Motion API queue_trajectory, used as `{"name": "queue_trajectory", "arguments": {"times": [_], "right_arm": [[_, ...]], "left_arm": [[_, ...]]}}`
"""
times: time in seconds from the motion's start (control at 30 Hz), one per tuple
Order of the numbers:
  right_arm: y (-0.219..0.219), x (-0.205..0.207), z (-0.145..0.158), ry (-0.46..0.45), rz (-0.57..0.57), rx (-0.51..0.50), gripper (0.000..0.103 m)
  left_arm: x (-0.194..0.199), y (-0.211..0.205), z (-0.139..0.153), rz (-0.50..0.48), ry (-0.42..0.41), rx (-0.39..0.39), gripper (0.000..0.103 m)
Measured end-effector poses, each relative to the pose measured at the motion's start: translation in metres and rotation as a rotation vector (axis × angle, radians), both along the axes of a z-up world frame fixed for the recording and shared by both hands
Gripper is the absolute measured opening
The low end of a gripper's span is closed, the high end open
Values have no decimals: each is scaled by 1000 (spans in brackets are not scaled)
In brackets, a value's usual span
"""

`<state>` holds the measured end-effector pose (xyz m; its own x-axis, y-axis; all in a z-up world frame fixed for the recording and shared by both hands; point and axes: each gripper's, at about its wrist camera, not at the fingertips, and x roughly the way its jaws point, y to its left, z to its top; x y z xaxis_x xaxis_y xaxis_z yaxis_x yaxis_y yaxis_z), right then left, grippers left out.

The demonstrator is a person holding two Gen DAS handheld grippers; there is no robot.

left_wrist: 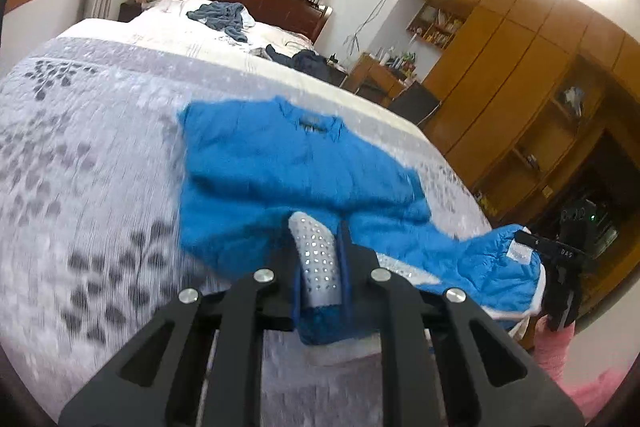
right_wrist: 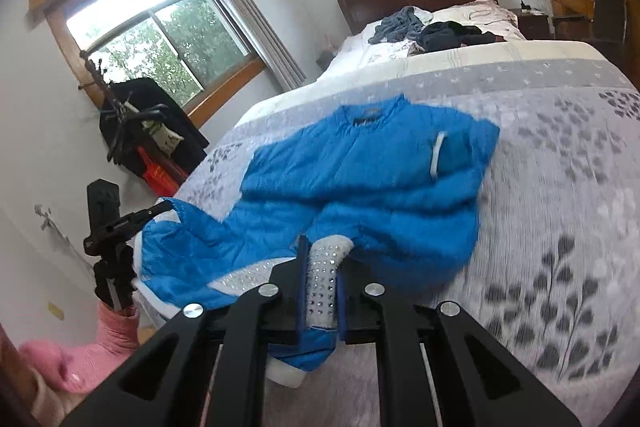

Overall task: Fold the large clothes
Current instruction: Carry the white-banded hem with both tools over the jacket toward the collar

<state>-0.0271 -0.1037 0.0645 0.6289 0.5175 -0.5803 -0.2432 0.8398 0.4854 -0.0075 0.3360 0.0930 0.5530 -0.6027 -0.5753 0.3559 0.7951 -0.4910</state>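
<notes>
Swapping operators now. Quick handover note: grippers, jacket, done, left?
Left gripper: shut on the blue jacket, at a studded grey trim near the hem.
Right gripper: shut on the same kind of trim at the hem.
The jacket lies collar-away on the bed; one sleeve hangs near the bed's edge.
Done: both grips taken.
Left: seemingly every fold.

Blue jacket (left_wrist: 280, 163) looked like matt padded cloth with studded grey trim; bed (left_wrist: 80, 147) cover was printed ribbed fabric; tools' (left_wrist: 320, 267) arms matt black, shiny metal rivets.
</notes>
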Motion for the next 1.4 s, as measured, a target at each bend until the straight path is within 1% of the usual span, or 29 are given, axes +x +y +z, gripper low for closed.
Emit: {"name": "queue_trajectory", "arguments": {"times": [0.13,0.27,0.37,0.47,0.57,0.67,0.8,0.9,1.03,1.1,1.17,1.33,1.4], "right_arm": [[-14,49,1,55,-6,30,11],[-24,95,-7,112,-5,60,11],[-30,125,-20,158,-9,77,11],[-37,152,-35,209,-21,96,11],[-45,179,-53,267,-37,124,11],[-49,199,-70,318,-55,133,11],[-54,219,-88,369,-85,122,12],[-57,229,-98,399,-100,114,13],[-62,231,-103,408,-101,137,16],[-67,228,-102,403,-97,162,21],[-71,224,-100,400,-94,186,28],[-82,208,-93,366,-68,244,39],[-86,200,-87,342,-95,213,48]], "left_arm": [[51,-5,-3,7,39,-20,13],[102,-13,-19,13,110,-31,13],[133,-17,-30,13,158,-25,13],[154,-19,-41,11,195,-18,14],[179,-22,-55,16,255,-20,15],[206,-24,-74,24,327,-22,17],[229,-25,-94,40,383,-19,19],[238,-25,-102,42,393,-30,21],[239,-23,-103,35,391,-54,22],[236,-18,-100,35,388,-77,25],[232,-12,-98,38,386,-101,28],[214,3,-89,43,365,-135,32],[206,8,-85,41,353,-146,34]]}}
